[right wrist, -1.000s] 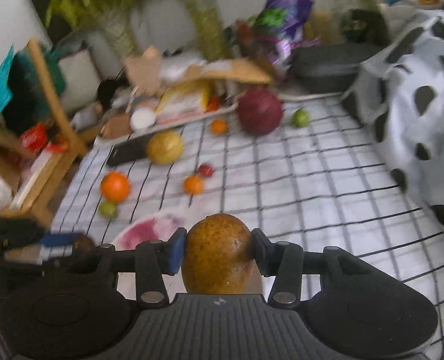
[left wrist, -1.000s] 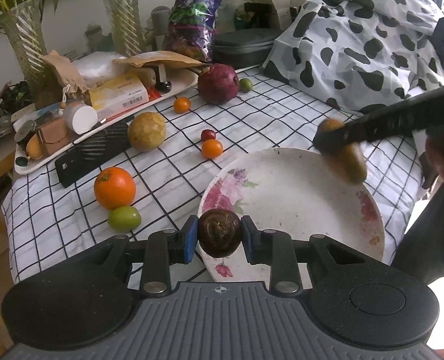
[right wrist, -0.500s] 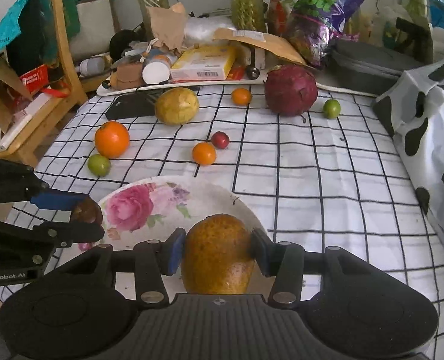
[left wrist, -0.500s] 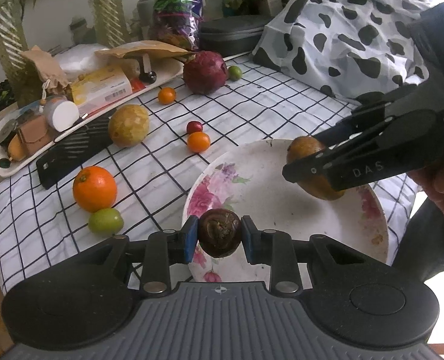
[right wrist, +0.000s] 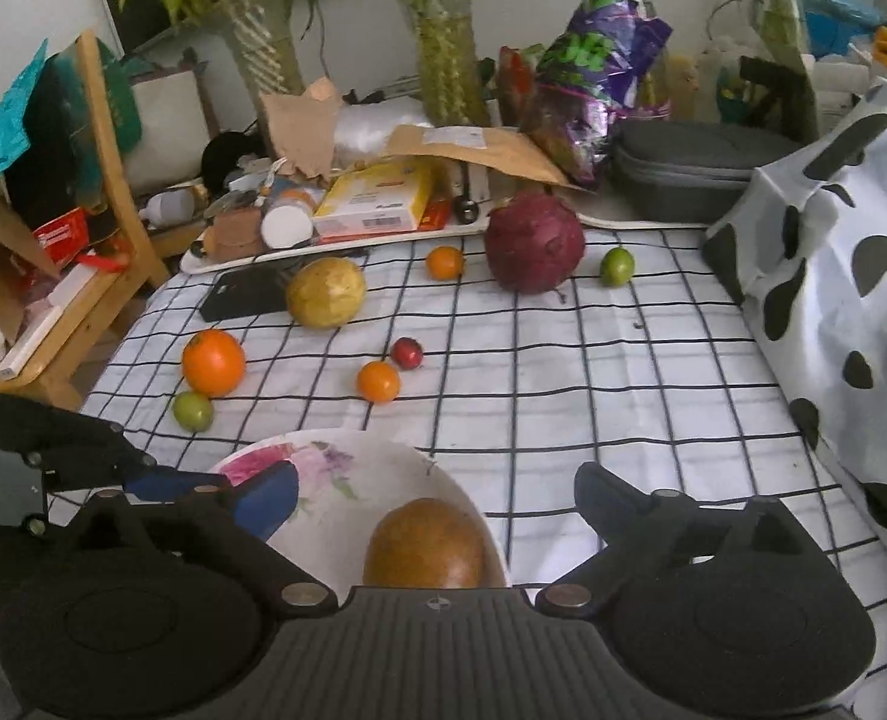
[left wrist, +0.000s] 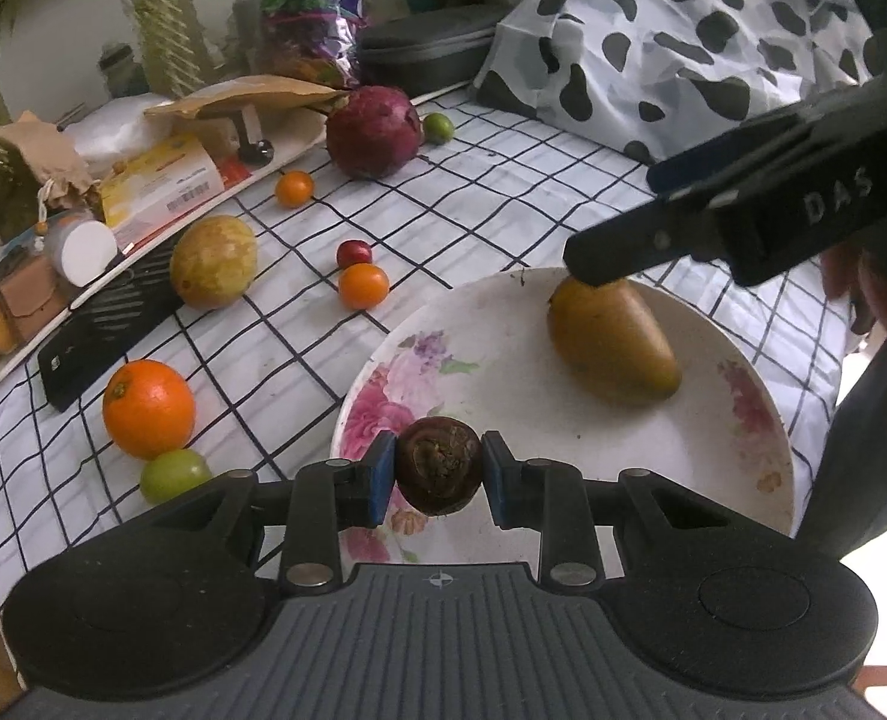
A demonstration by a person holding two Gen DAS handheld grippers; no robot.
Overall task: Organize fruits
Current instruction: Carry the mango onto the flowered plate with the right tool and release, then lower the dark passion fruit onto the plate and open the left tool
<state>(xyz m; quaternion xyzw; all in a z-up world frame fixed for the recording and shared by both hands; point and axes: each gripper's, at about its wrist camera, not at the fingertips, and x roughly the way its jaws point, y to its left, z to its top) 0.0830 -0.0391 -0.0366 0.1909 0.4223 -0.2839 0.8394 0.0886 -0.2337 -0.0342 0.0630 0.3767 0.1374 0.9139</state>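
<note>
Left wrist view: the left gripper (left wrist: 438, 471) clenches a dark fruit (left wrist: 438, 463) over the near rim of the plate (left wrist: 767, 468). The mango (left wrist: 611, 345) lies on the plate, far right, free of the right gripper (right wrist: 437, 495), whose jaws are spread wide above it. Judged step: plating fruit; next, lower and release the dark fruit beside the mango.

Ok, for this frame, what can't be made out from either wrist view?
- Brown fruit on the plate: in the right wrist view its near half is cut off by the right tool's body.
- Small dark fruit: its underside is hidden in the left tool, so whether it touches the plate cannot be told.
- Yellow box print: too small to read.
- Plate's near rim: covered by the tool bodies in both views.
</note>
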